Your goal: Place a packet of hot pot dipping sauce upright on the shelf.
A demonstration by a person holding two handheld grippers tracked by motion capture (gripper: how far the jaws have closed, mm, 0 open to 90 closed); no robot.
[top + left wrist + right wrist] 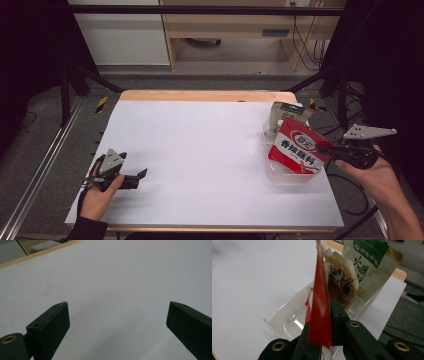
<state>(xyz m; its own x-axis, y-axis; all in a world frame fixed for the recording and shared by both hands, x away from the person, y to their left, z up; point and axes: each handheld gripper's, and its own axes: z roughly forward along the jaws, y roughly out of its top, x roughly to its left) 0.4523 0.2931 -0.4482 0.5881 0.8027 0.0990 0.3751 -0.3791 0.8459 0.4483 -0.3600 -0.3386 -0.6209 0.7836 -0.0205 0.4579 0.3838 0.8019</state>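
Your left claw [131, 178] is resting open near the surface's front-left corner; your right claw [320, 148] is pinching shut by its right edge.

White table [200, 150] lies bare from left edge to middle; clear bin [280, 175] and upright pouches [287, 115] block its right side.

I count three pouches: one red pouch [296, 148], one brown spouted pouch [340, 280] and one green-topped pouch [286, 113]. There is one clear plastic bin [287, 322], one white table [200, 150], and I carry two claws: the left gripper [141, 174] and the right gripper [320, 148].
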